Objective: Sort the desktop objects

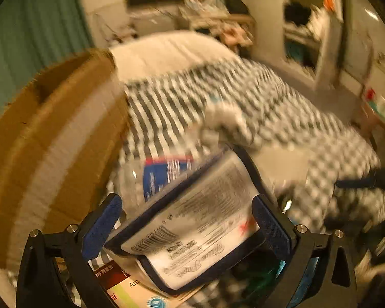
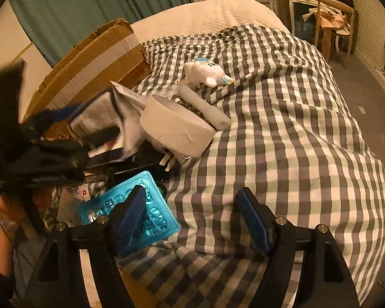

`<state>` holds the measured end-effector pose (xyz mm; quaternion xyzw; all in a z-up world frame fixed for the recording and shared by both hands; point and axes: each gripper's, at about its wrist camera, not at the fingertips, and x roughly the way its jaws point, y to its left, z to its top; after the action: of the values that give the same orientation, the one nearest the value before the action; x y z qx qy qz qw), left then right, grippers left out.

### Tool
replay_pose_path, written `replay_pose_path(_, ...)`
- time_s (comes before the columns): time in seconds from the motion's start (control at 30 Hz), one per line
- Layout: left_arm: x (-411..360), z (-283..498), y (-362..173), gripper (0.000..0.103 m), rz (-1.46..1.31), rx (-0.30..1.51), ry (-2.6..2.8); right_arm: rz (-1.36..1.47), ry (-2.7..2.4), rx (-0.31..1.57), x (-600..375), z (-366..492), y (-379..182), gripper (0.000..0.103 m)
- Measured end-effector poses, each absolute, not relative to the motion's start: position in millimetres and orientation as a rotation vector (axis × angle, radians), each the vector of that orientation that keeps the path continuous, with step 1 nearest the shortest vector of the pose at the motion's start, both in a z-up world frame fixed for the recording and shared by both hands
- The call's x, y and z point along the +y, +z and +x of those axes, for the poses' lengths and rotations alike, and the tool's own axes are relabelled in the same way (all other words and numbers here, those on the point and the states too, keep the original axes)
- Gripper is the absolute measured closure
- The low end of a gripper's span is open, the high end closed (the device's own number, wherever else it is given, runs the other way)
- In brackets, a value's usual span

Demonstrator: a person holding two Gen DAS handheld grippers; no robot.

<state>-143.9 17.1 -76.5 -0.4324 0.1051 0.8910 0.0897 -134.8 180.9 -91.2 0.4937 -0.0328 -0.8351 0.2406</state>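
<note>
Left wrist view is blurry, but the left gripper [image 1: 187,220] squeezes a tissue pack [image 1: 192,225] with dark blue edges, lifted over the messy pile by the cardboard box [image 1: 51,138]. Over in the right wrist view, the right gripper [image 2: 192,220] is spread wide with nothing in it. Its left finger sits over a shiny blue pill sheet [image 2: 156,215]. Nearby, a white tape roll [image 2: 177,131] and a white toy [image 2: 205,73] lie on the checked blanket [image 2: 295,141].

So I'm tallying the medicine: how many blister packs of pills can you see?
1. A teal blister pack lies on the checked cloth, partly behind the right gripper's left finger. The pile beside it may hide more.
</note>
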Motion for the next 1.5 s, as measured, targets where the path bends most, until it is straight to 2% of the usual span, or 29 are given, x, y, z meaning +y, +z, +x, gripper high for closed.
replay_pose_path(0.17,-1,-145,-67,0.002,-1.260,0.166,2.585,1.329,-2.314,-0.092,180,-121,-78,0.029)
replay_pose_path(0.2,-4,-147,-67,0.015,-1.276,0.136,2.576,1.319,-2.322,-0.098,179,-118,-75,0.029)
replay_pose_path(0.23,-7,-152,-73,0.048,-1.348,0.120,2.550,1.312,-2.331,-0.103,177,-114,-73,0.028)
replay_pose_path(0.27,-8,-154,-77,0.071,-1.391,0.119,2.545,1.308,-2.342,-0.108,174,-110,-72,0.028)
replay_pose_path(0.3,-11,-157,-82,0.088,-1.431,0.108,2.549,1.307,-2.348,-0.106,172,-107,-71,0.027)
replay_pose_path(0.37,-15,-155,-82,0.096,-1.425,0.034,2.521,1.315,-2.340,-0.095,161,-102,-71,0.027)
replay_pose_path(0.5,-12,-141,-68,0.097,-1.397,0.090,2.572,1.343,-2.370,-0.040,140,-92,-72,0.027)
replay_pose_path(0.67,-23,-130,-51,0.097,-1.360,0.027,2.618,1.347,-2.374,0.003,114,-72,-74,0.027)
replay_pose_path(0.9,-33,-132,-51,0.097,-1.370,-0.060,2.620,1.408,-2.360,0.338,72,-58,-90,0.029)
replay_pose_path(0.97,-36,-132,-51,0.096,-1.366,-0.070,2.616,1.398,-2.421,0.384,75,-57,-87,0.044)
replay_pose_path(1.0,-36,-131,-51,0.096,-1.365,-0.072,2.611,1.397,-2.439,0.337,82,-58,-83,0.057)
replay_pose_path(1.13,-31,-126,-52,0.096,-1.373,-0.059,2.575,1.357,-2.513,0.126,114,-60,-62,0.066)
replay_pose_path(1.17,-28,-126,-53,0.096,-1.378,-0.055,2.563,1.350,-2.536,0.115,119,-60,-57,0.067)
replay_pose_path(1.23,-22,-125,-57,0.096,-1.385,-0.033,2.545,1.342,-2.605,0.117,131,-60,-48,0.075)
replay_pose_path(1.3,-15,-125,-60,0.096,-1.390,-0.007,2.538,1.349,-2.655,0.107,140,-59,-45,0.076)
replay_pose_path(1.37,-9,-126,-64,0.092,-1.394,-0.001,2.524,1.373,-2.620,-0.022,153,-67,-48,0.076)
replay_pose_path(1.4,-6,-127,-67,0.083,-1.402,-0.013,2.504,1.372,-2.599,-0.082,159,-71,-50,0.077)
replay_pose_path(1.43,-4,-129,-70,0.065,-1.411,-0.041,2.471,1.386,-2.566,-0.139,163,-78,-56,0.081)
replay_pose_path(1.5,-1,-134,-78,0.043,-1.431,-0.123,2.411,1.399,-2.507,-0.206,166,-86,-64,0.082)
